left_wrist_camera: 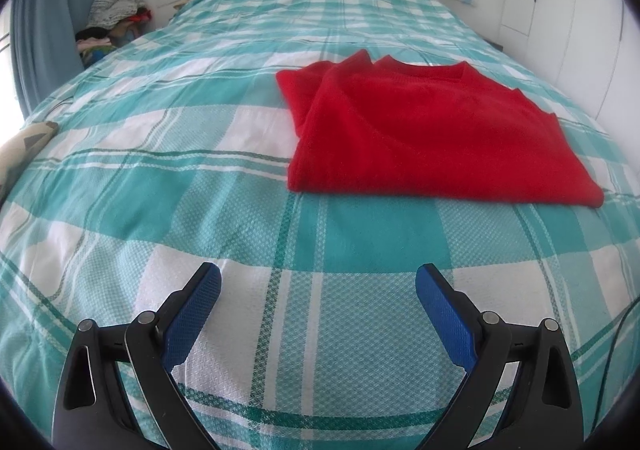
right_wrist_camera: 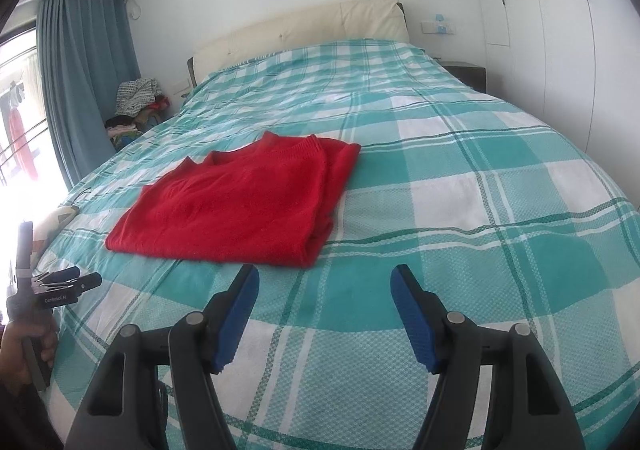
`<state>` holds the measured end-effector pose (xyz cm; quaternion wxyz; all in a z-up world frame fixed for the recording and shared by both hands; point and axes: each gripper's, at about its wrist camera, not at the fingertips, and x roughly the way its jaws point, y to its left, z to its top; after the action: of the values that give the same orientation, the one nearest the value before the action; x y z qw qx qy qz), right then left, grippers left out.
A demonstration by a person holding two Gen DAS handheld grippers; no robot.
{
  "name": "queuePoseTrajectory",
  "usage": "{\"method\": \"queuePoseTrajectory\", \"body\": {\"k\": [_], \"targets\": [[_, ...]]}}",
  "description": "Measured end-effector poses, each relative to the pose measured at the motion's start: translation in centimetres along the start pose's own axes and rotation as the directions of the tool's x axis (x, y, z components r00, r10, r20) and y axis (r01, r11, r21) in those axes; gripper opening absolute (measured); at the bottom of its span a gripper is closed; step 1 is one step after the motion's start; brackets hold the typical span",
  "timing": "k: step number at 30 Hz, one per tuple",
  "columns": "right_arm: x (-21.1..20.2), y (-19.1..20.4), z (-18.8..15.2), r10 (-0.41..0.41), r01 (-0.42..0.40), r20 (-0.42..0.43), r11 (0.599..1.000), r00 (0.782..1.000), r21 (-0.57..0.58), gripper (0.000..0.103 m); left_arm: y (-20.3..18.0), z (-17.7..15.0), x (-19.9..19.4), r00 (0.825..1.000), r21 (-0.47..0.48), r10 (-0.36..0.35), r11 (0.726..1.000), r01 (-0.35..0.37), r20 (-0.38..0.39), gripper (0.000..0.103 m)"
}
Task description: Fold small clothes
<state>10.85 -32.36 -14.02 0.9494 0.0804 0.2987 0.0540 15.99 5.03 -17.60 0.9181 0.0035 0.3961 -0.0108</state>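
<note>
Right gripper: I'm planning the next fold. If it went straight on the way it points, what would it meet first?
Probably the checked bedspread, just right of the red sweater's near corner. The right gripper is open and empty; depth is unclear.

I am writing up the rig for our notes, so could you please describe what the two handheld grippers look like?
Both look alike. The left gripper and the right gripper each have two black plastic fingers with cut-out slots, silver pivot pins and blue cross-hatched pads. In the right wrist view, the left gripper's black body carries white lettering, too small to read surely, above a grey handle.
</note>
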Motion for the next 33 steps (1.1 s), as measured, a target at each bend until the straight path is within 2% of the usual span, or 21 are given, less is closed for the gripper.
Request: {"method": "queuePoseTrajectory", "body": {"k": [10, 33], "targets": [[-0.4, 0.18, -0.16, -0.012, 0.012, 0.015, 1.0, 1.0, -0.007, 0.068, -0.47, -0.12, 0.42, 0.999, 0.019, 0.032, 0.999, -0.031, -0.023, 0.099], [-0.24, 0.52, -0.2, -0.013, 0.013, 0.003, 0.999, 1.0, -0.032, 0.068, -0.56, -0.12, 0.76, 0.999, 0.019, 0.033, 0.999, -0.032, -0.038, 0.099]]}}
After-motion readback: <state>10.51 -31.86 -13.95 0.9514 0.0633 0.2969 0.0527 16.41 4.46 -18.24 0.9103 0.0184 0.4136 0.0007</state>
